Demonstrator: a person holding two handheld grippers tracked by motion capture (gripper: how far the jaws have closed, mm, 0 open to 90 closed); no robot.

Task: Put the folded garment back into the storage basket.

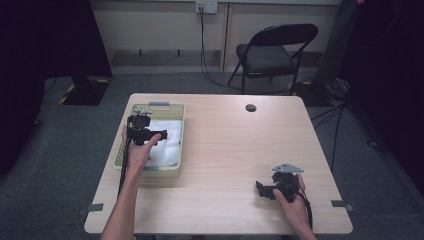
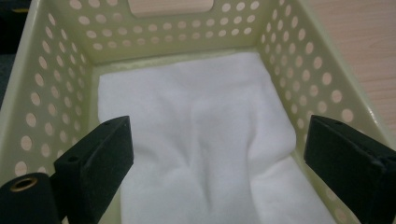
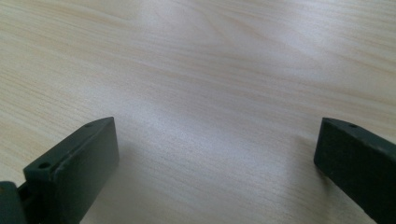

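While my left gripper (image 2: 215, 154) hangs wide open above the white cloth (image 2: 201, 140), its cable could snag the perforated basket (image 2: 56, 98); my right gripper (image 3: 215, 154) gapes empty too.

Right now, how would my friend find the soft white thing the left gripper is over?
Start at the light wooden table and look to its left side for the pale yellow plastic basket with round holes. Inside lies the rumpled white fleece cloth, the only soft thing there, below the open left gripper.

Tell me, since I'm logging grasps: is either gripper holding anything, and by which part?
Nothing is held. The left gripper hangs open over the white cloth in the basket; the right gripper is open above the table.
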